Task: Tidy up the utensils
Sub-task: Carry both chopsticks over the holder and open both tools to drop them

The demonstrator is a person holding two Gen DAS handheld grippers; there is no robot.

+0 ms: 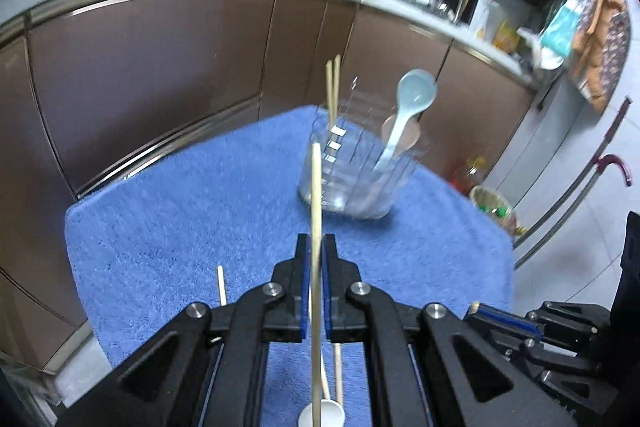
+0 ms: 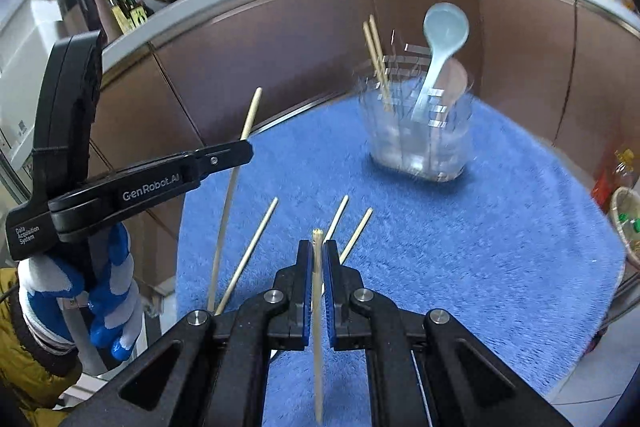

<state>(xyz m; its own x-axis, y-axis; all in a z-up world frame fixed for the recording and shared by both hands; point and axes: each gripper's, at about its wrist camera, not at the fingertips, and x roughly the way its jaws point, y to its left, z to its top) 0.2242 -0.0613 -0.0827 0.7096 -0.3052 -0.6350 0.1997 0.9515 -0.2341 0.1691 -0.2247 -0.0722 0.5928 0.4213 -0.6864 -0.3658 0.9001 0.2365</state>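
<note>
Holding one chopstick upright, the left gripper has its jaws closed on it, ready for dropping endwise into the holder ahead on the mat; the right gripper likewise clamps another stick, with loose ones lying nearby.

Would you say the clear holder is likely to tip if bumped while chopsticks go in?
Possibly. The clear holder looks light, and the blue spoon stands tall above its rim, so it seems top-heavy. The soft blue towel underneath probably resists sliding.
</note>
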